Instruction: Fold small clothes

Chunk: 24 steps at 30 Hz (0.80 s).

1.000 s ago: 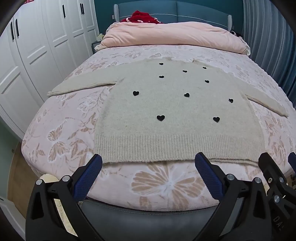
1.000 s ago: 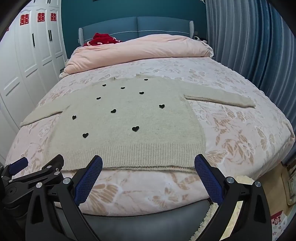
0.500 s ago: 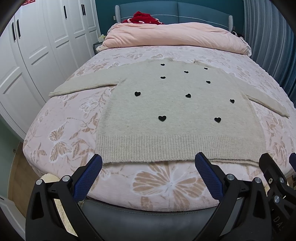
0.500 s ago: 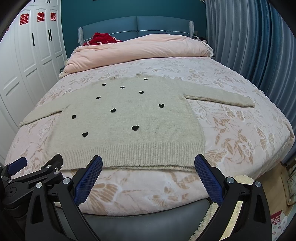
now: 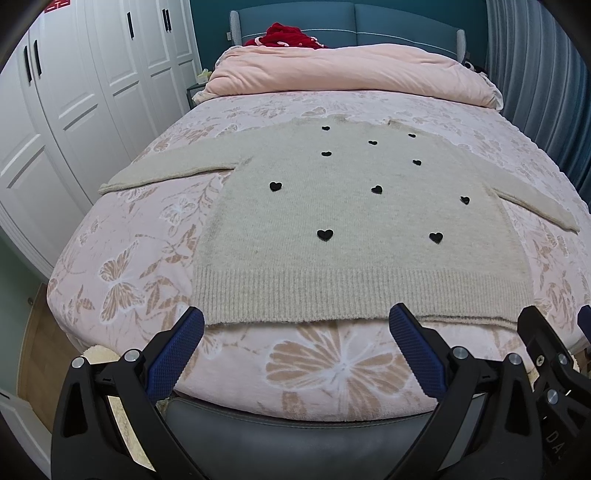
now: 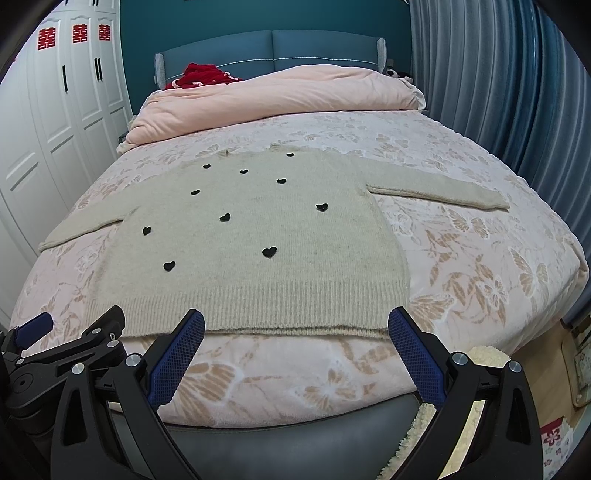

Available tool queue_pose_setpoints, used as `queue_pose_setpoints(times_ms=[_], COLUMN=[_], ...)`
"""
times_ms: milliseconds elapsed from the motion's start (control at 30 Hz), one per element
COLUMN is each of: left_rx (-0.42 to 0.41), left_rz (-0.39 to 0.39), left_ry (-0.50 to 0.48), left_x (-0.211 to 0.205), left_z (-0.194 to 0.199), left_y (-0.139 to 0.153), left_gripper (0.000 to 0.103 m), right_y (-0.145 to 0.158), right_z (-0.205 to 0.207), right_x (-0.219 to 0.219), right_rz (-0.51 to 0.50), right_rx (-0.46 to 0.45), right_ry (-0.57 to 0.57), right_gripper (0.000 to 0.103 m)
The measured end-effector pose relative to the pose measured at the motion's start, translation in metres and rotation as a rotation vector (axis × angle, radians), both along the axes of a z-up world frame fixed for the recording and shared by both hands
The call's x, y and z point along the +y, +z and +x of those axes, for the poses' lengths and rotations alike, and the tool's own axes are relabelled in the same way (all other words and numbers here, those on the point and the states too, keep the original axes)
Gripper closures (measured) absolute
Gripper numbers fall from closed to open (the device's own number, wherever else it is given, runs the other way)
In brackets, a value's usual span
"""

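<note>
A beige knit sweater [image 5: 354,229] with small black hearts lies flat on the bed, sleeves spread out to both sides; it also shows in the right wrist view [image 6: 258,243]. Its ribbed hem faces me near the bed's foot. My left gripper [image 5: 295,325] is open and empty, held just in front of the hem's left half. My right gripper [image 6: 295,325] is open and empty, just in front of the hem's right half. The right gripper's body shows at the left view's right edge [image 5: 546,350], and the left gripper's body at the right view's left edge [image 6: 74,347].
The bed [image 5: 129,258] has a pink floral cover and a dark padded foot edge [image 5: 295,428]. A folded pink duvet [image 5: 351,70] and a red garment [image 5: 288,35] lie at the headboard. White wardrobes [image 5: 74,92] stand left, blue curtains [image 6: 517,92] right.
Both grippers have moved slightly forward toward the sweater's hem; the sweater has not moved and both grippers stay open.
</note>
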<state>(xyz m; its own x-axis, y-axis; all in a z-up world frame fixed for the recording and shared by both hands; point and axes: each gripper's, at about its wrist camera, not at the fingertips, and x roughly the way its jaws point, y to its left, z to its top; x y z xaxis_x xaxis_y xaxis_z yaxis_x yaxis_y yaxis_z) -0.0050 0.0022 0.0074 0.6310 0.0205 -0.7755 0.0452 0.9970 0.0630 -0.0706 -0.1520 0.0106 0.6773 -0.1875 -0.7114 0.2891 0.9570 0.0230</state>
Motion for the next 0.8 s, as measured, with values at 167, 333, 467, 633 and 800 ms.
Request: queue_pose_setpoints(times_ms=[167,333,467,633,800], left_rx=[0.0,0.0,0.001,0.001,0.001], left_rz=[0.002,0.005,0.004,0.004,0.004], left_ry=[0.003,0.004,0.004,0.003,0.003], left_x=[0.0009,0.0008,0.0012,0.0009,0.0007], left_z=[-0.0006,-0.0011,-0.0011,-0.001,-0.0011], left_y=[-0.0008,-0.0013,-0.0014,-0.0013,-0.0012], left_gripper=[0.005,0.005,0.005,0.005,0.005], right_y=[-0.003,-0.002,-0.0017,-0.0034,-0.0005], right_z=[-0.0002,-0.0015,-0.0008,-0.0037,0.0012], right_x=[-0.0004,-0.0017,-0.0006,-0.0009,-0.0014], right_rz=[0.002,0.002,0.002,0.003,0.004], right_rx=[0.004,0.006,0.006,0.007,0.008], right_ry=[-0.001,-0.001,-0.005,-0.005,-0.004], right_gripper=[0.005,0.005,0.005,0.005,0.005])
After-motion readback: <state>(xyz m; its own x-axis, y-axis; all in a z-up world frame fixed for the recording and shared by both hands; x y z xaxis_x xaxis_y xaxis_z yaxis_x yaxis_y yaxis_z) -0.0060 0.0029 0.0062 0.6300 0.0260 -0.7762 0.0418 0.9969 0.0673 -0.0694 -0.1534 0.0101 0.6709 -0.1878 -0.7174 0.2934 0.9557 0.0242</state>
